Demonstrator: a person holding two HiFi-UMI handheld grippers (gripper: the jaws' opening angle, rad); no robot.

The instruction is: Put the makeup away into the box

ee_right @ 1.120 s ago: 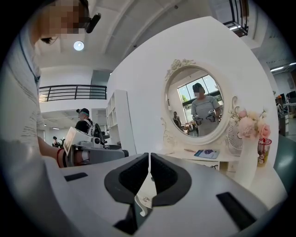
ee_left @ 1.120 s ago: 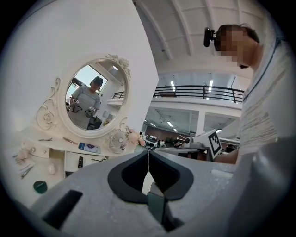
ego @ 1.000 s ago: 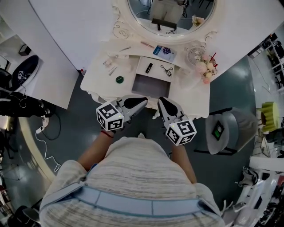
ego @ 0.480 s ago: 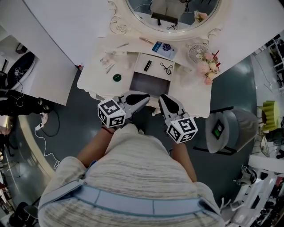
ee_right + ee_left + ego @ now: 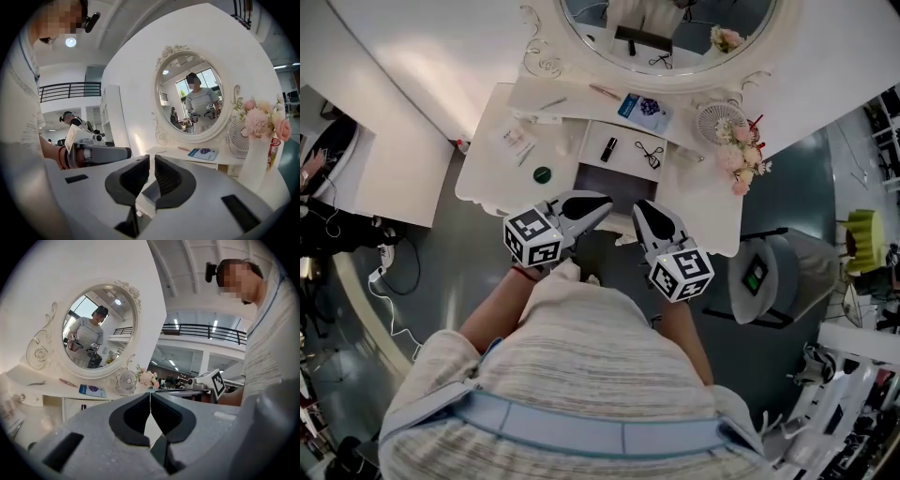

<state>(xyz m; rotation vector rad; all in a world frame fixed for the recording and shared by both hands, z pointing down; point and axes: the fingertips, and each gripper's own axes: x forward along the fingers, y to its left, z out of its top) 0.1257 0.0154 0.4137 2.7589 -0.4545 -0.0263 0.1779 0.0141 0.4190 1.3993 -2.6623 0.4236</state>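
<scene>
A white dressing table (image 5: 497, 178) stands below an oval mirror (image 5: 666, 28). At its middle is a white open box (image 5: 592, 141) that holds a black lipstick (image 5: 609, 149) and an eyelash curler (image 5: 651, 152). A grey open drawer (image 5: 607, 183) lies in front of it. A green round compact (image 5: 543, 173) and small tools (image 5: 517, 139) lie on the table to the left. My left gripper (image 5: 604, 203) and right gripper (image 5: 638, 208) hover side by side at the table's front edge. Both are shut and hold nothing, as the left gripper (image 5: 150, 398) and right gripper (image 5: 152, 165) show in their own views.
A blue card (image 5: 643, 109), a small white fan (image 5: 712, 117) and pink flowers (image 5: 739, 157) stand at the back right of the table. A grey round stool (image 5: 773, 277) is on the floor to the right. White walls flank the table.
The person has stepped a little closer to the table, and both grippers have drifted forward over its front edge. Both stay shut and empty.
</scene>
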